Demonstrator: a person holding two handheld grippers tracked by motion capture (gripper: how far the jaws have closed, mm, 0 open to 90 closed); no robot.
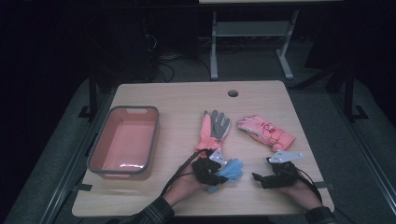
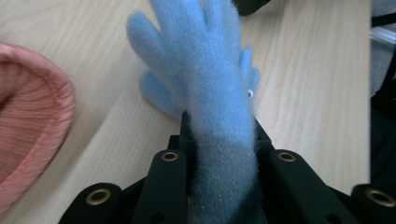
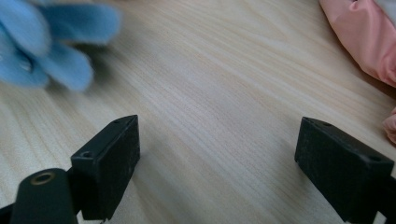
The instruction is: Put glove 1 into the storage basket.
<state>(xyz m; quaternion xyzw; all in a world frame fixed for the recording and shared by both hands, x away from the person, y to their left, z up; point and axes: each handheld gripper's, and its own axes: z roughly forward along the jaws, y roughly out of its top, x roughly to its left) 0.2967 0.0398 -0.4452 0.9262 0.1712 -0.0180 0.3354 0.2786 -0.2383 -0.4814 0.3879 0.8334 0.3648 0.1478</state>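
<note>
Holding: the left hand-held gripper [image 1: 219,171] has its jaws clamped on the cuff end of a fluffy blue glove [image 2: 205,88], whose fingers stick out past the jaws. Gripping at the cuff leaves the rest free to hang, which suits carrying it in one piece.
Glove position: the blue glove [image 1: 231,170] sits to the right of the pink bin [image 1: 125,140], well apart from it, near the front edge of the tabletop [image 1: 187,100]. In the left gripper view a second blue piece lies flat on the wood just beneath the held one; it looks like the mate of the pair, though that is a judgement.
Right side: the right hand-held gripper [image 1: 262,178] rests low, farther right of the bin than the blue glove, with its jaws spread wide apart and nothing between them. The right gripper view shows bare wood between the jaws and blue fluff off to one side, so it seems to be waiting rather than working.
Other gloves: a pink-and-grey glove [image 1: 212,128] lies right of the bin, just behind the left hand-held gripper; a pink padded glove [image 1: 266,131] lies farther right.
Bin: open-topped with nothing in it, it is probably the place the gloves are meant to go.
</note>
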